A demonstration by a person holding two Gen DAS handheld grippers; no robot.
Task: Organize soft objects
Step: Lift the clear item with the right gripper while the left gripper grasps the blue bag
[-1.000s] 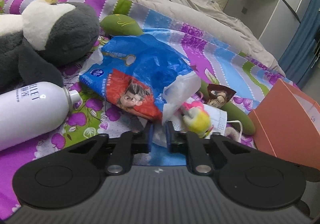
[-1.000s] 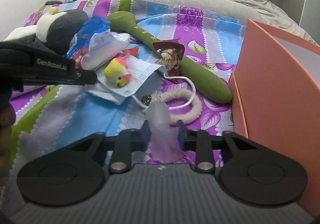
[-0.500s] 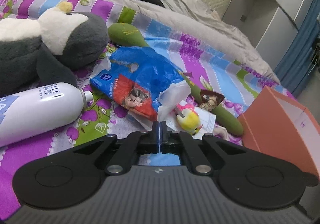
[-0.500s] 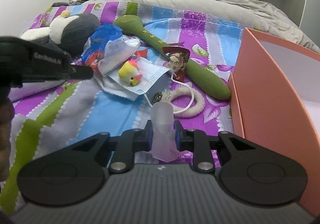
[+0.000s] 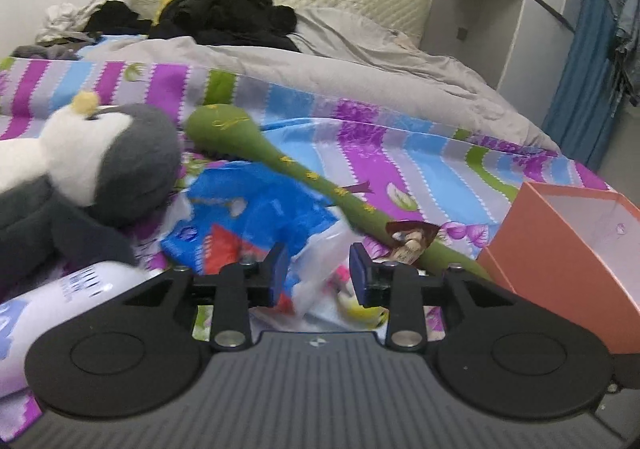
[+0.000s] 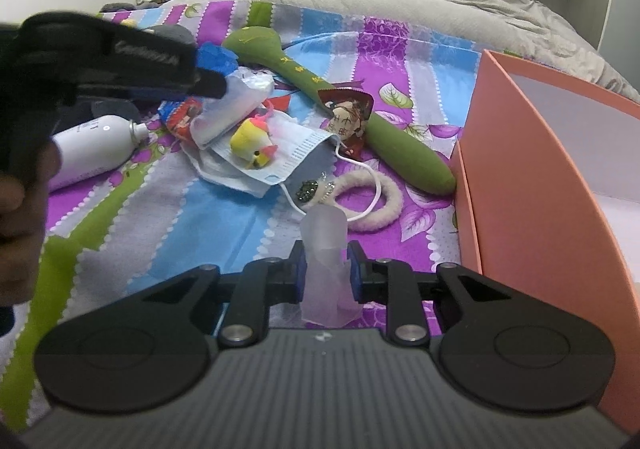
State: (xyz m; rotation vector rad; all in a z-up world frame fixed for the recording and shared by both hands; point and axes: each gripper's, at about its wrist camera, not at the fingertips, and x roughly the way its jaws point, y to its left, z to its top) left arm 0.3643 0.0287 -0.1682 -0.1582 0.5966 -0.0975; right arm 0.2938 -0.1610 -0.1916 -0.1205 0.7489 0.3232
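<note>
My right gripper (image 6: 326, 273) is shut on a translucent soft piece (image 6: 325, 237) and holds it above the striped bedspread. My left gripper (image 5: 316, 273) is open over a clear plastic bag (image 5: 320, 261) that lies on a blue snack bag (image 5: 256, 217); it also shows in the right wrist view (image 6: 204, 83). A small yellow plush chick (image 6: 252, 141) lies on a face mask (image 6: 280, 157). A long green plush (image 6: 360, 117), a fuzzy white ring (image 6: 376, 201) and a grey-white plush penguin (image 5: 92, 165) lie around them.
An open orange box (image 6: 540, 177) stands at the right on the bed. A white spray bottle (image 6: 96, 153) lies at the left. A cartoon sachet (image 6: 348, 113) rests on the green plush. Dark clothes (image 5: 228, 17) and a grey quilt (image 5: 360, 69) fill the far end.
My left gripper was shut on the clear plastic bag half a second ago and is now open, raised and tilted up. My right gripper keeps its hold and has lifted slightly.
</note>
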